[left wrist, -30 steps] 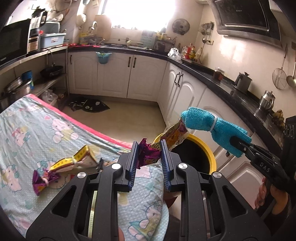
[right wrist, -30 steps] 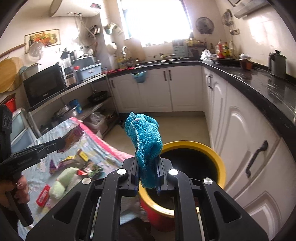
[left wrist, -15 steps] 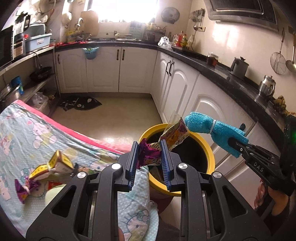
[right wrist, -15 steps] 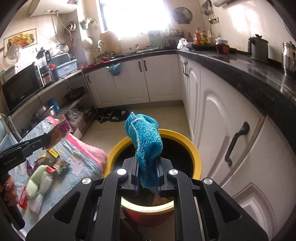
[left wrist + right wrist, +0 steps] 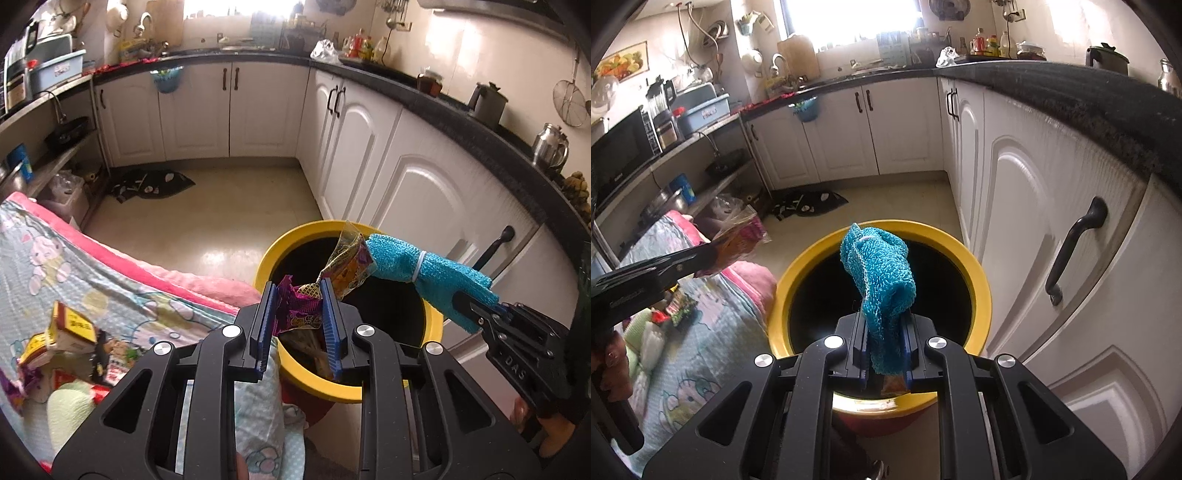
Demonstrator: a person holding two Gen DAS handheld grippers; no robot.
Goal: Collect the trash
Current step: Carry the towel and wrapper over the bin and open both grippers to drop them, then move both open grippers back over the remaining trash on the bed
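Note:
My left gripper (image 5: 297,299) is shut on a crumpled purple and orange snack wrapper (image 5: 301,308), held over the near rim of the yellow-rimmed trash bin (image 5: 266,258). In the right wrist view that wrapper (image 5: 738,240) pokes in from the left on the left gripper (image 5: 709,254). My right gripper (image 5: 882,325) is shut on a teal knitted cloth (image 5: 879,273), which stands up over the dark mouth of the bin (image 5: 798,266). From the left wrist view the cloth (image 5: 424,273) and right gripper (image 5: 465,306) reach in from the right, the cloth tip touching the wrapper.
A table with a cartoon-print cover (image 5: 129,295) lies left of the bin, carrying a yellow carton (image 5: 70,328), wrappers and a pale green item (image 5: 70,410). White cabinets (image 5: 1034,221) under a dark counter run close on the right. A dark mat (image 5: 155,184) lies on the floor.
Both grippers have moved forward and down toward the bin with their loads still gripped. The bin now fills more of both views and the table has slid to the left.

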